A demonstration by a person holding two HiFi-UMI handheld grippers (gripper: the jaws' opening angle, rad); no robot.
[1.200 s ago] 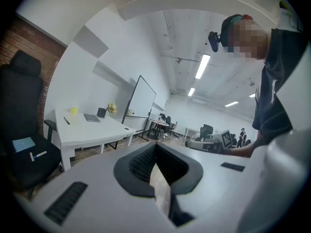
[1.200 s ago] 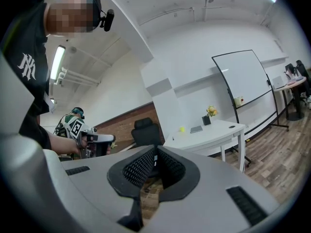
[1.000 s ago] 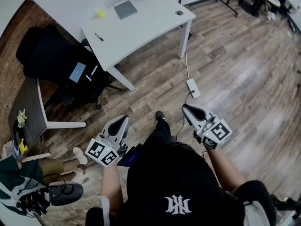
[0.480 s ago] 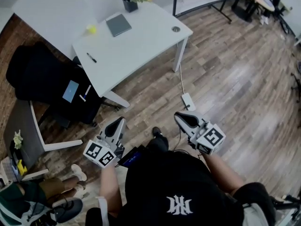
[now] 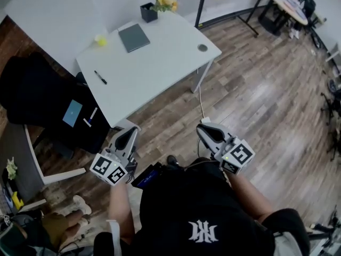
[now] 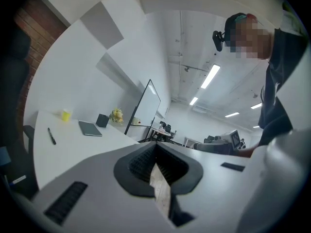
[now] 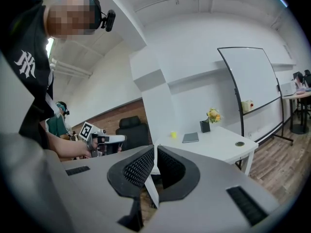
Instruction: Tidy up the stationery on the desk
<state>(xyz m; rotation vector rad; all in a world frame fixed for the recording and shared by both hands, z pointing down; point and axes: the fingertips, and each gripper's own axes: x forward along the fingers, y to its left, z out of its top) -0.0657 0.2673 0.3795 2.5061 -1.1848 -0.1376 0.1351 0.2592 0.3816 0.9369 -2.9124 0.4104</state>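
Evidently the left gripper (image 5: pixel 130 131) and right gripper (image 5: pixel 205 130) are pressed together and empty, held level, probably because the white desk (image 5: pixel 160 68) and its pen (image 5: pixel 100 77) lie well ahead.

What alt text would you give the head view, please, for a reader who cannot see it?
A person in a black shirt holds the left gripper and right gripper, fingers shut and empty, short of a white rectangular desk. On it lie a dark grey notebook, a black pen and a small yellow object.
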